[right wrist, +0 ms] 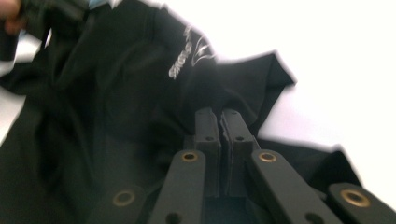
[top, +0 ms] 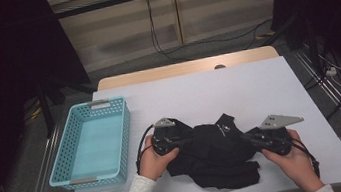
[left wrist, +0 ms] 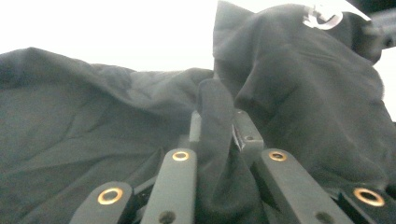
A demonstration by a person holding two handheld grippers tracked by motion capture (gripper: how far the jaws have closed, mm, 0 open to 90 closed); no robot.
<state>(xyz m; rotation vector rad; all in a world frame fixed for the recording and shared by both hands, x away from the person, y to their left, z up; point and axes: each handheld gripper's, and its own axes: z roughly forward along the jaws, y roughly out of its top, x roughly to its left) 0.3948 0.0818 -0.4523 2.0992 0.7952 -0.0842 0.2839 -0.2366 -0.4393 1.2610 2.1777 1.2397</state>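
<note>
The left gripper point(left wrist: 215, 126) pinches a fold of the black garment point(top: 216, 150) — jaws clamped on cloth. The right gripper point(right wrist: 221, 122) is closed on the garment's opposite edge. Garment lies crumpled on the tabletop point(top: 238, 86), just right of the turquoise basket point(top: 71, 140).

Turquoise perforated basket point(top: 124, 133) at the left edge of the white counter point(top: 238, 86), lying lengthwise. Beyond, black cables point(top: 172, 50) across grey floor point(top: 119, 70).
</note>
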